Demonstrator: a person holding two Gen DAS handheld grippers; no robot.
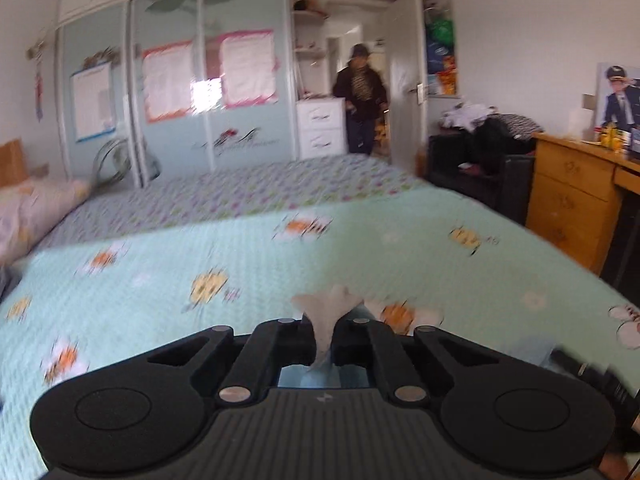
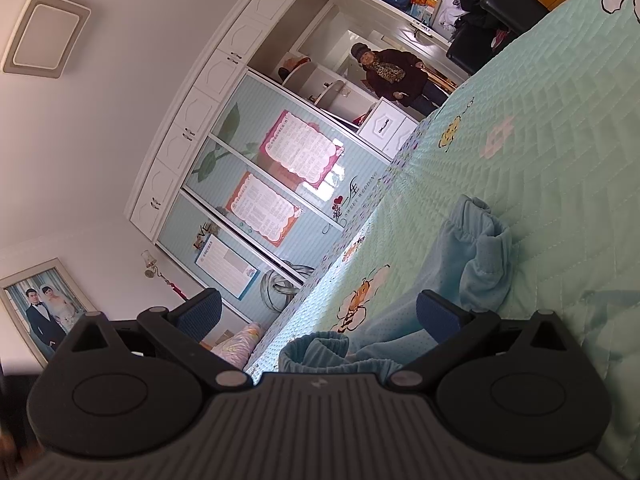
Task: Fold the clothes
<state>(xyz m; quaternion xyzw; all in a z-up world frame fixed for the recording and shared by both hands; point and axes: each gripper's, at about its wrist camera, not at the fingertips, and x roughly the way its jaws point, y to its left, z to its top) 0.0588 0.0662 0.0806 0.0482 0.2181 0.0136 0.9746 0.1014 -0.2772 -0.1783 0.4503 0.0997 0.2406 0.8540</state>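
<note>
My left gripper (image 1: 324, 336) is shut on a pinch of pale fabric (image 1: 329, 309) that fans out above its black fingers, raised over the mint-green quilt (image 1: 200, 248). More light-blue cloth (image 1: 320, 378) shows below, through the gap behind the fingers. In the right wrist view, rolled on its side, my right gripper (image 2: 320, 314) stands open just above the bed. A light-blue garment (image 2: 480, 248) lies crumpled on the quilt (image 2: 540, 140) beside the right finger's blue pad (image 2: 438, 316). An elastic cuff (image 2: 316, 350) of the garment lies between the fingers, untouched by the pads.
A person in dark clothes (image 1: 360, 96) stands in the doorway beyond the bed. A sliding-door wardrobe (image 1: 180, 80) lines the far wall. A black chair heaped with clothes (image 1: 480, 164) and a wooden desk (image 1: 572, 192) stand at the right. A pink pillow (image 1: 32, 208) lies at the left.
</note>
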